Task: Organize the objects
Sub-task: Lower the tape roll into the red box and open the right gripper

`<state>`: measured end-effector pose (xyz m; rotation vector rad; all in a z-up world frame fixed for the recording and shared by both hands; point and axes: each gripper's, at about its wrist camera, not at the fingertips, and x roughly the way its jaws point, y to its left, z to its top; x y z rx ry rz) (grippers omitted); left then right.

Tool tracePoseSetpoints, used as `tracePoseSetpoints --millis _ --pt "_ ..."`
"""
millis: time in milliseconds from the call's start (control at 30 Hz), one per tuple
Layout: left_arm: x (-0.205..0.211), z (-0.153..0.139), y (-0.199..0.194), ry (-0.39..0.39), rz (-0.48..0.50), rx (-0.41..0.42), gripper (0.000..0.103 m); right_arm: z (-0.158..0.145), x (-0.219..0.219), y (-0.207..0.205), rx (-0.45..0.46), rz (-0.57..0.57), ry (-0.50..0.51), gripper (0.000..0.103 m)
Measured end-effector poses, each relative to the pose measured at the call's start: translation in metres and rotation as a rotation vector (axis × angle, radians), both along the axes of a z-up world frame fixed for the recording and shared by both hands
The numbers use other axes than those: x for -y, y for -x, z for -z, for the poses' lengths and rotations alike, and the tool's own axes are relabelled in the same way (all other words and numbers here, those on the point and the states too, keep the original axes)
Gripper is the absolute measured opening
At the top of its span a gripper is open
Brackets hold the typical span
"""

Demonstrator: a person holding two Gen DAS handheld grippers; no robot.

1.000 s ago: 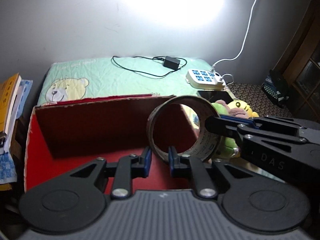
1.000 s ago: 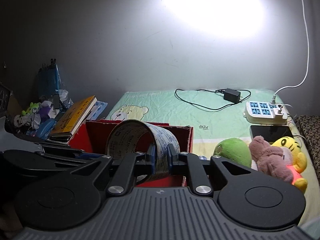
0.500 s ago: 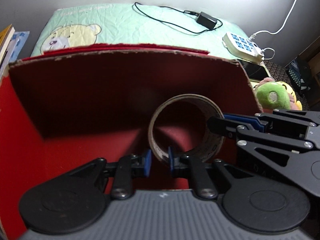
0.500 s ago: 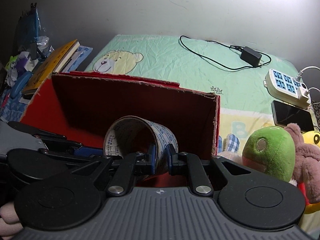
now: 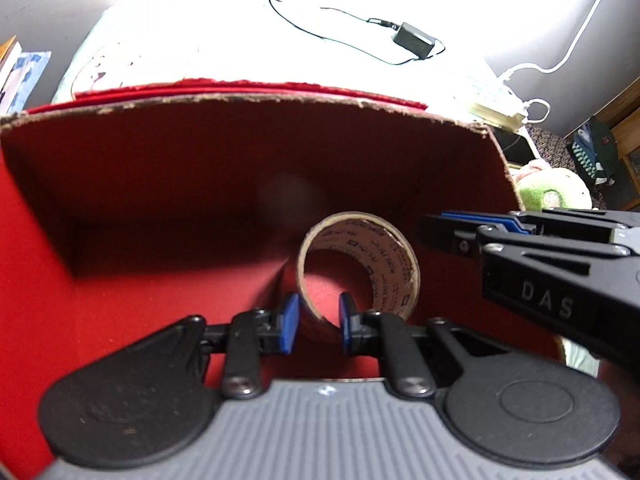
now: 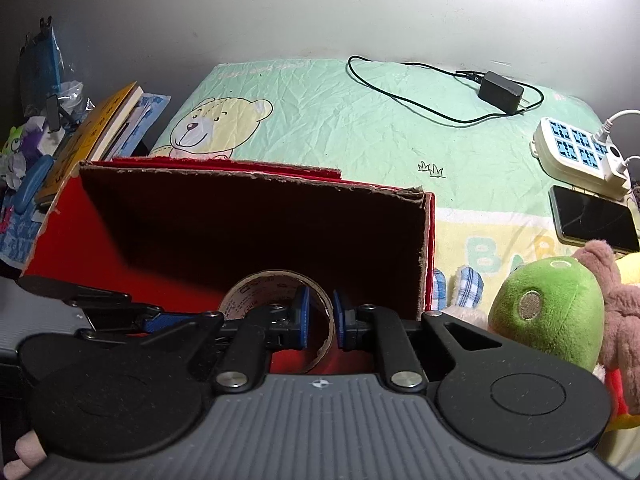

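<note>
Tape roll (image 5: 358, 266), axis level, inside red box (image 5: 120, 280); left claw (image 5: 316, 324) and right claw (image 6: 319, 320) both parted, straddling its wall, gripping nothing.

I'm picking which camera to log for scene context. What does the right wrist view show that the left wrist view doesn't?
Only the right wrist view shows the bear print clearly, the stack of books, the phone and the pink plush.

Only the left wrist view shows the dark bag by the wooden furniture.

Both show the red box, the tape roll inside it with both grippers' fingers parted around its wall, the charger, the power strip and the green plush.
</note>
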<state>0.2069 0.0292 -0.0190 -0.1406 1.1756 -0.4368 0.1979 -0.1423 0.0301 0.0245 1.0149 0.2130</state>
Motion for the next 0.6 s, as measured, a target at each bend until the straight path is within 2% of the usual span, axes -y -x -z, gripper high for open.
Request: tracePoseSetpoints --millis 167,400,500,600 --pt "-0.02 -0.016 0.009 0.006 -0.056 0.058 0.027 -0.009 -0.002 0.005 -0.011 -0.016 -0.082 0.013" --pt "-0.05 -0.023 0.013 -0.127 -0.212 0.113 0.027 0.0 -0.027 0.012 -0.163 -0.101 -0.251 0.013" --pt "-0.05 -0.024 0.013 -0.2 -0.243 0.14 0.027 0.008 -0.044 0.014 -0.207 -0.125 -0.269 0.014" --pt "-0.055 -0.021 0.015 -0.237 -0.253 0.15 0.03 0.018 -0.055 0.011 -0.236 -0.131 -0.267 0.014"
